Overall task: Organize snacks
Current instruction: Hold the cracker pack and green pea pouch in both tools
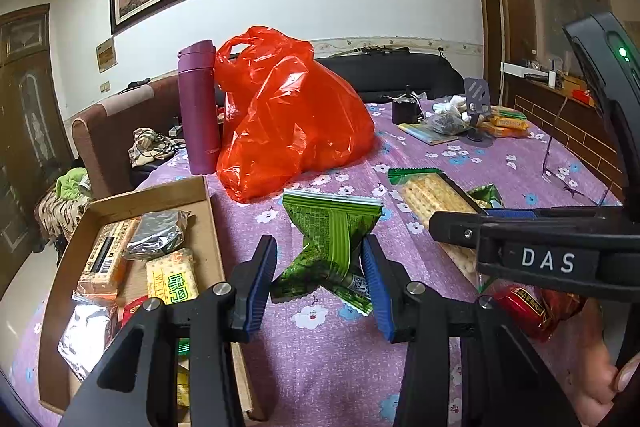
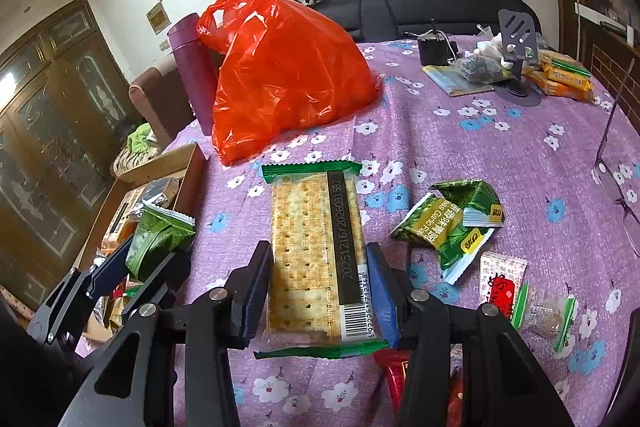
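My left gripper (image 1: 320, 267) is shut on a green snack packet (image 1: 330, 247) and holds it above the purple flowered tablecloth, just right of the cardboard box (image 1: 212, 227). The box holds several snack packs. My right gripper (image 2: 320, 279) is shut on a clear cracker pack with green ends (image 2: 316, 255); the pack also shows in the left wrist view (image 1: 432, 197). In the right wrist view the left gripper (image 2: 120, 275) with its green packet (image 2: 160, 235) is at the left, beside the box (image 2: 188, 167).
A red plastic bag (image 2: 280, 75) and a purple flask (image 2: 192, 67) stand at the back left. More green packets (image 2: 452, 223), a red-and-white sachet (image 2: 500, 283) and a red packet (image 2: 396, 371) lie on the cloth at right. A phone stand (image 2: 518, 47) and orange packs (image 2: 564, 75) sit far right.
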Demonstrator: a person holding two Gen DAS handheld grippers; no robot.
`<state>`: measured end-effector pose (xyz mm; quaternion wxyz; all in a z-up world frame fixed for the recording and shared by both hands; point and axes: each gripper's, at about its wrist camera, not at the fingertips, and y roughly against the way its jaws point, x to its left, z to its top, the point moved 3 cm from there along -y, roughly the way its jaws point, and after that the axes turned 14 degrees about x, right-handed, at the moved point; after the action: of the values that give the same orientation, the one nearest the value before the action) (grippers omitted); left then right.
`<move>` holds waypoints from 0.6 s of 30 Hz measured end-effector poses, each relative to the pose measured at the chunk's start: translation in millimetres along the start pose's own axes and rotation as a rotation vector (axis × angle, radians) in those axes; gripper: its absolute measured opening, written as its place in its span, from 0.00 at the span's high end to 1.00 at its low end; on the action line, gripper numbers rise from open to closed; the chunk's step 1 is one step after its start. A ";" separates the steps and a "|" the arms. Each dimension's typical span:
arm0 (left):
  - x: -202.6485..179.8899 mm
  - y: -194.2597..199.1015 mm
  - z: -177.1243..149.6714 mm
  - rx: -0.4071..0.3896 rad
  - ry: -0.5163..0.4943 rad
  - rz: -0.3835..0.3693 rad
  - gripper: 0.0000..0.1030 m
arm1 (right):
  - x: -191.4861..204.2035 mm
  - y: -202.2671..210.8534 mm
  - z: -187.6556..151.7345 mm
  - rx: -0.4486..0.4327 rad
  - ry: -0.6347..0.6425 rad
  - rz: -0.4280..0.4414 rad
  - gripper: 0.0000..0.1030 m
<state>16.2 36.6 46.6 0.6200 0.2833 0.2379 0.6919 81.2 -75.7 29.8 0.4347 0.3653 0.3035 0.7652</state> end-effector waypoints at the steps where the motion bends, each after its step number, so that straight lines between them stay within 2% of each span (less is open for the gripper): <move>1: 1.6 0.6 0.1 -0.002 0.006 0.000 0.59 | 1.4 1.1 -0.6 -0.004 0.005 -0.001 0.51; 18: 21.0 5.6 -2.3 -0.018 0.068 0.024 0.59 | 19.0 5.8 -4.0 -0.040 0.078 -0.020 0.51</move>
<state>9.1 56.9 50.8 0.6056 0.2569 0.2490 0.7108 68.6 -62.0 37.7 0.4373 0.3236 0.3086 0.7802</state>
